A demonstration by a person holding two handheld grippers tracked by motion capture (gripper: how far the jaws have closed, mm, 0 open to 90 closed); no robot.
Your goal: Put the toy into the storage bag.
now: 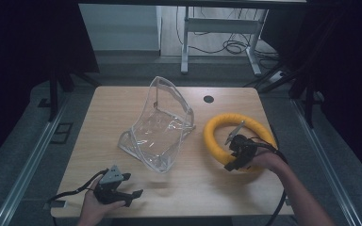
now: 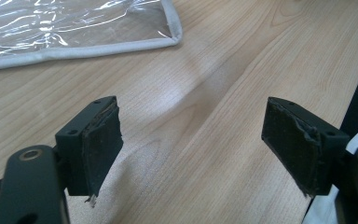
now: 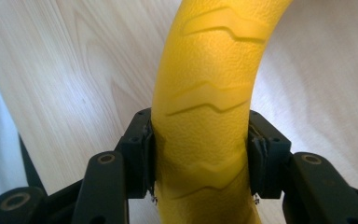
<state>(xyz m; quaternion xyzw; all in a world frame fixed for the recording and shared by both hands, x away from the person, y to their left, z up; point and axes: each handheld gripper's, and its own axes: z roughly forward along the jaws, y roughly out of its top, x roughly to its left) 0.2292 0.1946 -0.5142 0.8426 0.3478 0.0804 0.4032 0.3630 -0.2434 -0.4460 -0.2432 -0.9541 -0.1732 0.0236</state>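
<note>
Right gripper view shows my right gripper [image 3: 200,158] clamped across the yellow foam ring [image 3: 209,93], at the table's [image 1: 122,108] right side, gripped on its near arc for lifting. My left gripper [image 2: 193,149] waits, jaws apart, near the clear plastic bag [image 1: 160,127].

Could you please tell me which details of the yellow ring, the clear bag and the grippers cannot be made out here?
- Yellow ring: right gripper view, far arc cut off by the top edge.
- Right gripper: high view, too small and dark to read the jaws.
- Clear bag: left gripper view, cut off by the edges.
</note>
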